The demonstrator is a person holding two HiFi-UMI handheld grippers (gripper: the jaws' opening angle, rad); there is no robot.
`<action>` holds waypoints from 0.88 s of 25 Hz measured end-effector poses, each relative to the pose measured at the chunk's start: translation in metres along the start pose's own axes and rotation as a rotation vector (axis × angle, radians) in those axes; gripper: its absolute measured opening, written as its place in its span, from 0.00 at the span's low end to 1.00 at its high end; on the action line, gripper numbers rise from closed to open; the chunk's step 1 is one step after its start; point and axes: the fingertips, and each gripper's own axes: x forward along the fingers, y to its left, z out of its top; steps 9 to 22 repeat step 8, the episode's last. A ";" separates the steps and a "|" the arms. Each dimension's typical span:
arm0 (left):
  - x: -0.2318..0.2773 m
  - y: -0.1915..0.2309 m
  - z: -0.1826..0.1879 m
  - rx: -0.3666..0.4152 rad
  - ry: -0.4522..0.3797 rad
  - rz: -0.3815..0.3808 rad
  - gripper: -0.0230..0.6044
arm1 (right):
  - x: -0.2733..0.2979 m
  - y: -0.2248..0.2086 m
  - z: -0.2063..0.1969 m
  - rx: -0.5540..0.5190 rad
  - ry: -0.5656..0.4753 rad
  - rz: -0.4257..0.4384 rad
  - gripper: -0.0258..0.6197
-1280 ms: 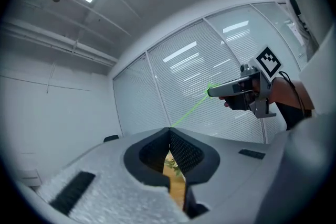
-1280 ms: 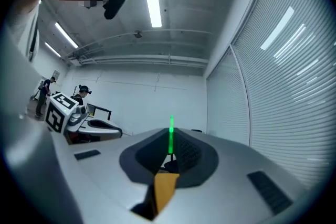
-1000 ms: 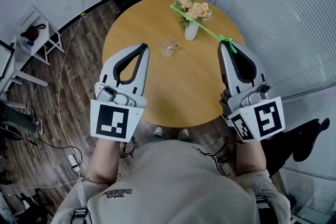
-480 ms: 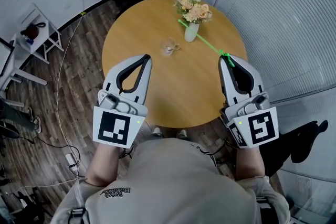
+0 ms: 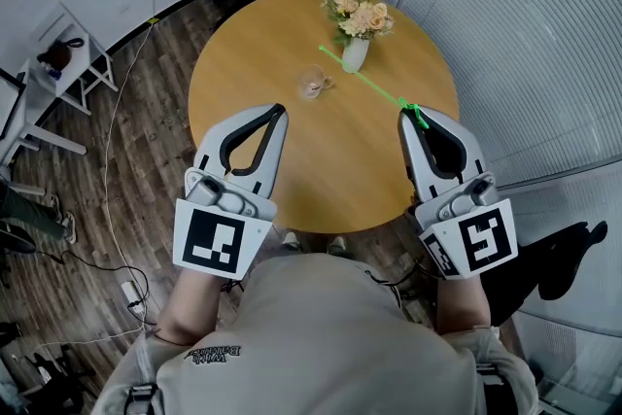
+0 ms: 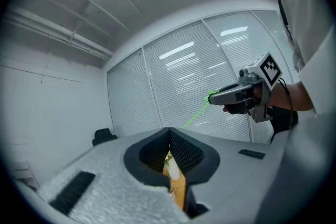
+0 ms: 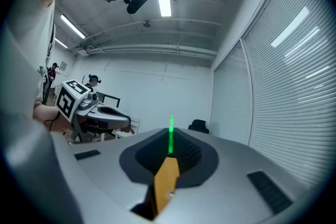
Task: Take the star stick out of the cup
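The right tongs point(image 5: 410, 112) are clamped tight on the star stick point(image 5: 364, 75), gripping it at its near, star end. The green shaft runs away from them toward the far edge of the worktop point(image 5: 243, 53), crossing in front of the flower vase point(image 5: 355, 56). The cup point(image 5: 313, 85) sits near the worktop's centre, left of the stick and clear of it. The left tongs point(image 5: 277, 112) are closed and empty, level with the right pair. The stick looks free of the cup.

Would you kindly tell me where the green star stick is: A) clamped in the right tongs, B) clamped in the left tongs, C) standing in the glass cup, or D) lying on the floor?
A: the right tongs are shut on the green star stick, well clear of the glass cup.
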 end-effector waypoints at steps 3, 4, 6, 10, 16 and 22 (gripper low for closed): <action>0.000 -0.001 0.000 0.000 0.002 -0.007 0.07 | 0.000 0.002 0.002 0.012 -0.007 0.003 0.10; -0.001 -0.001 -0.001 -0.001 0.003 -0.007 0.07 | 0.000 0.002 0.003 0.022 -0.014 -0.001 0.10; -0.001 0.000 -0.002 -0.008 0.001 -0.004 0.07 | -0.001 -0.001 0.005 0.047 -0.029 -0.011 0.10; -0.003 0.001 -0.003 -0.021 -0.002 0.003 0.07 | -0.003 -0.003 0.006 0.065 -0.042 -0.023 0.10; -0.003 0.001 -0.003 -0.021 -0.002 0.003 0.07 | -0.003 -0.003 0.006 0.065 -0.042 -0.023 0.10; -0.003 0.001 -0.003 -0.021 -0.002 0.003 0.07 | -0.003 -0.003 0.006 0.065 -0.042 -0.023 0.10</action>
